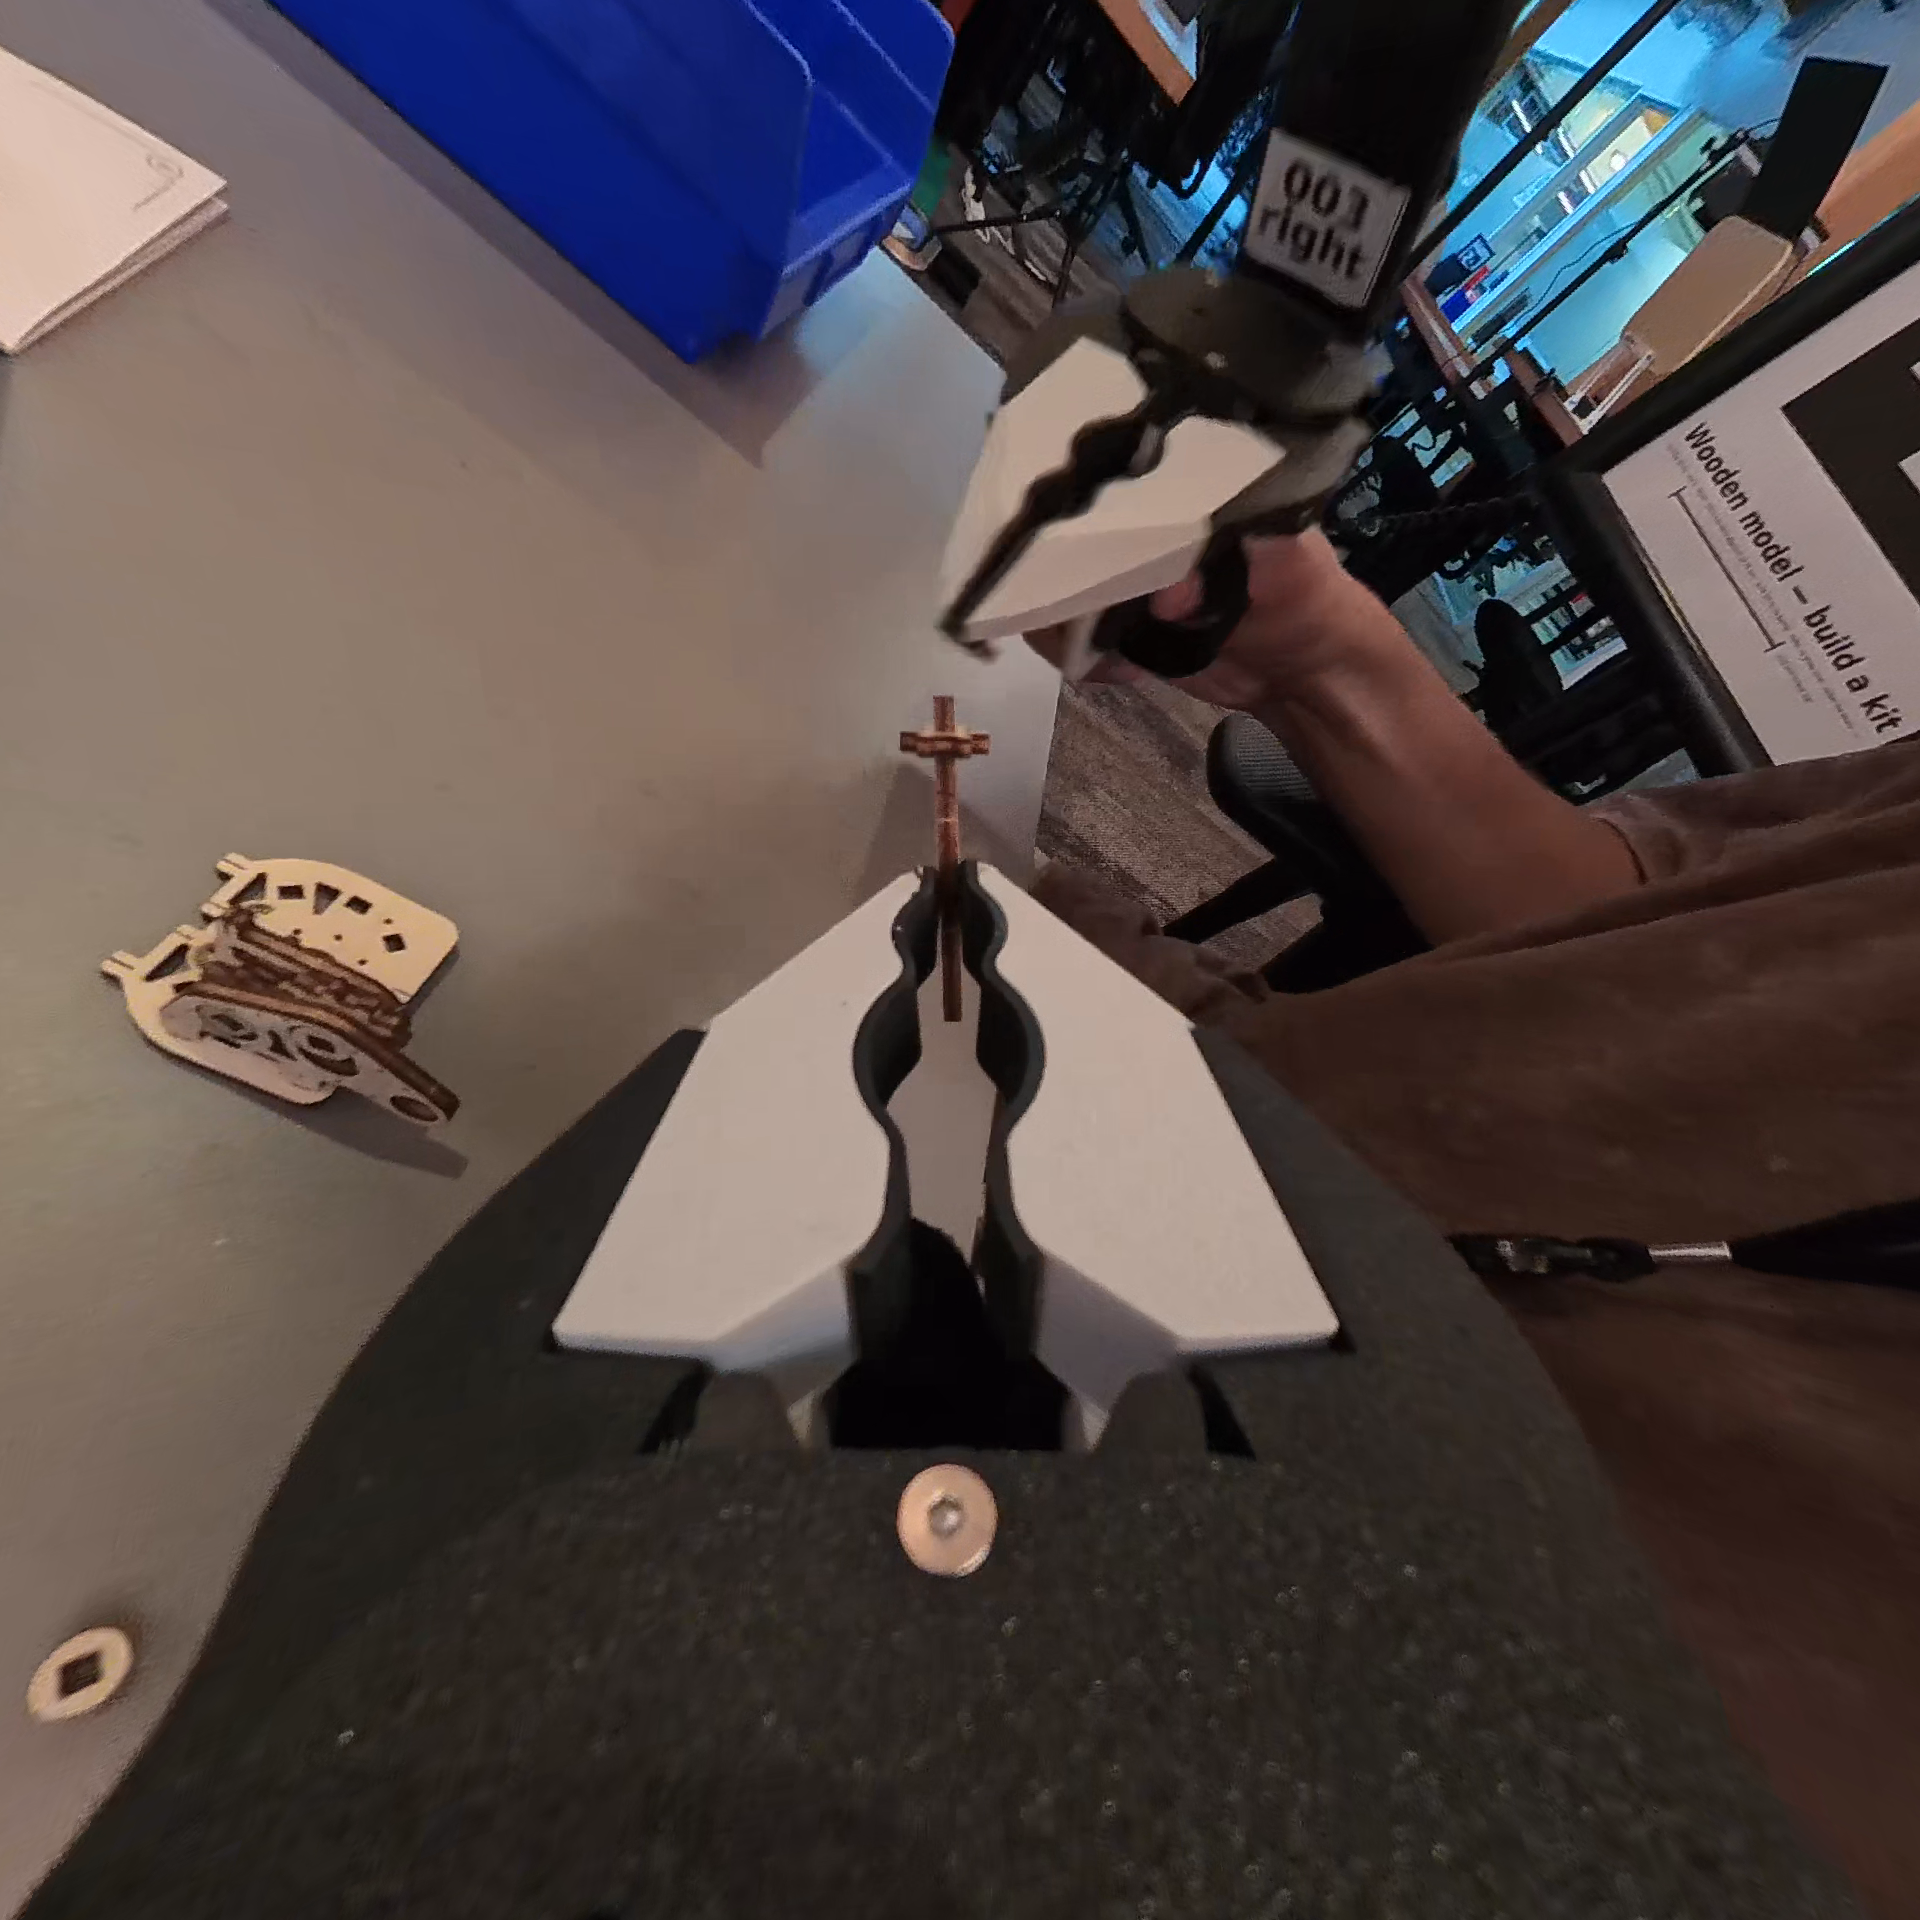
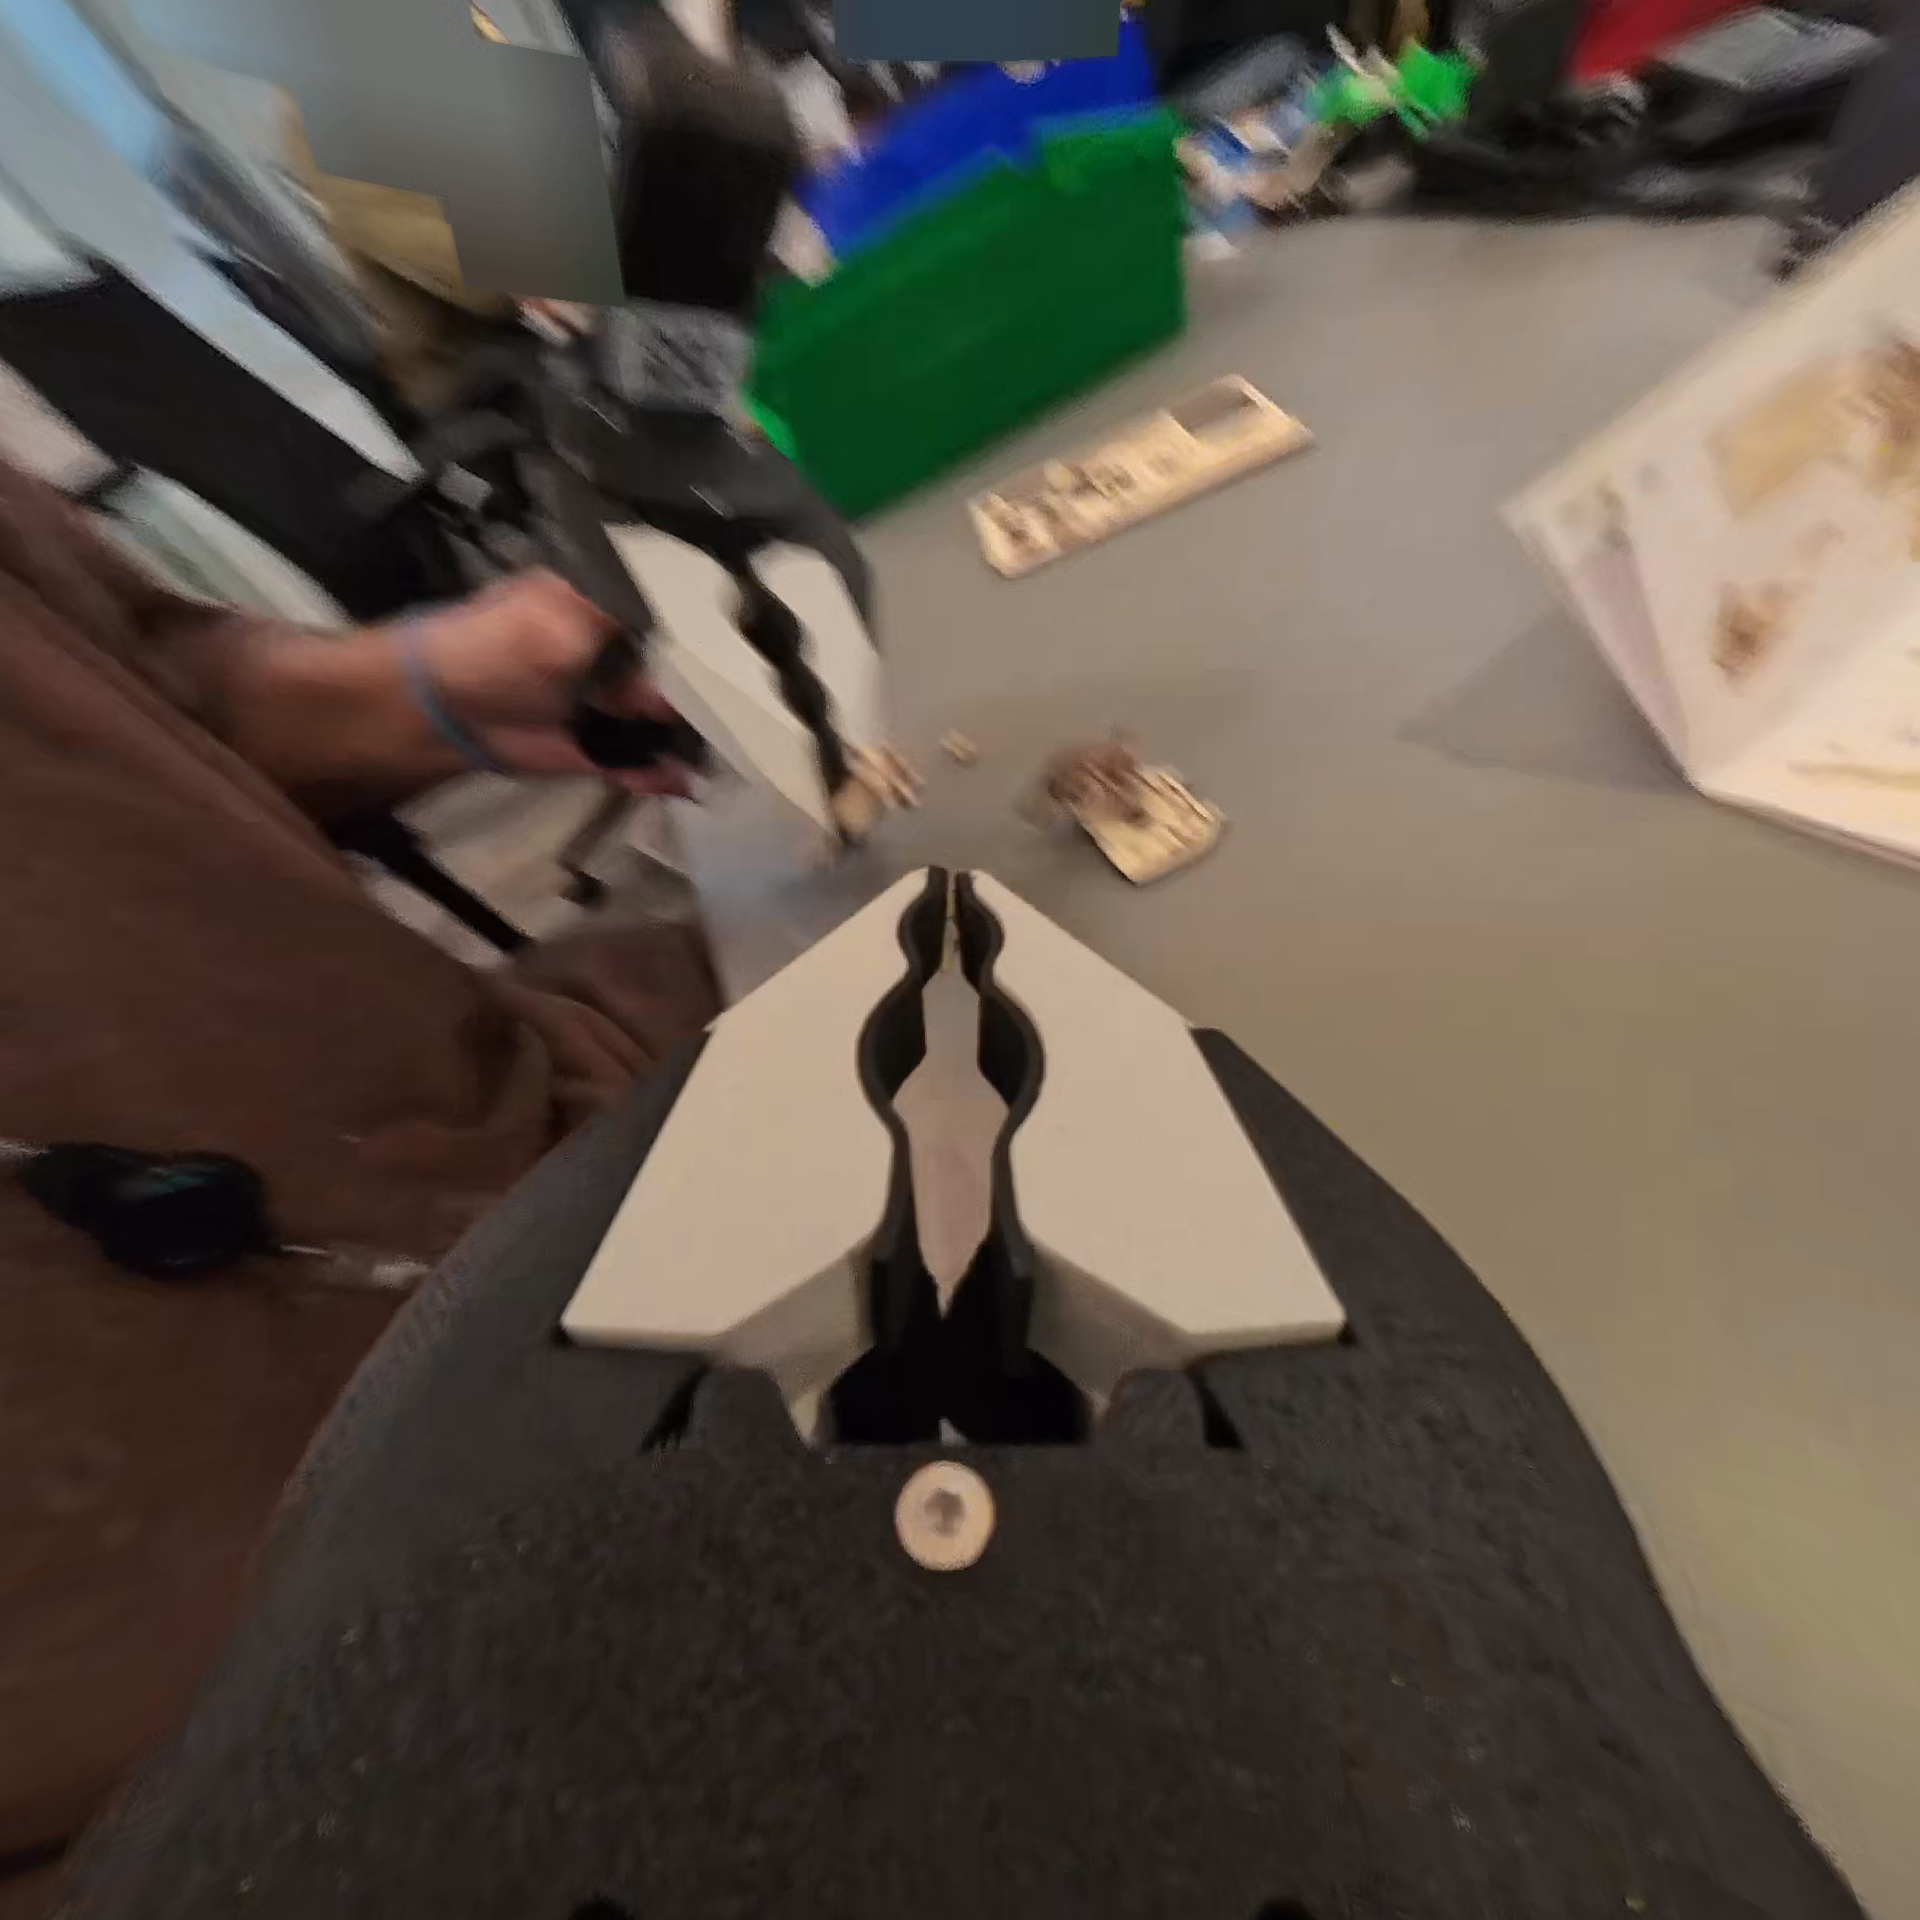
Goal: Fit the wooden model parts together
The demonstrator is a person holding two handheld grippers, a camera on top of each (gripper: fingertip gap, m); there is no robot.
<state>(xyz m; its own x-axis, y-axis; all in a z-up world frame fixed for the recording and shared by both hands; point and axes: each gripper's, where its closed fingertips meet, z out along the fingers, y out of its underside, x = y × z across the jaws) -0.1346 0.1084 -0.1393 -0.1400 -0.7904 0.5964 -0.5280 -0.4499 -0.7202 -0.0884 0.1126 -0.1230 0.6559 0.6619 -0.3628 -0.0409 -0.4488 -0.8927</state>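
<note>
As seen from the left wrist view, clamps a thin wooden strip (image 1: 943,831) at the tips of the left gripper (image 1: 948,883), jaws narrowed onto its lower end. Points the strip straight out past the fingertips, with 1 short notched crosspiece fitted near its far end. Holds it in the air above the near edge of the grey surface (image 1: 520,623).

Right gripper (image 1: 961,629): hangs just beyond the strip's far end, apart from it, gripped by a hand (image 1: 1247,644). Shows its 2 fingers drawn together to a narrow slit in both views (image 2: 951,878). Cannot be told, through the motion blur, whether anything sits in that slit.

Partly built wooden model (image 1: 291,987): lies flat on the surface, well to the left of the left gripper; appears in the right wrist view (image 2: 1132,821) just beside the blurred left gripper (image 2: 847,821).

Other items on the surface:
- 1 round wooden disc (image 1: 78,1671) with a square hole, near the lower left corner.
- 1 blue bin (image 1: 665,156) and 1 green bin (image 2: 966,343) at the far side.
- 1 parts strip (image 2: 1138,473) beside the green bin.
- Printed sheets (image 2: 1766,571) at the right.
</note>
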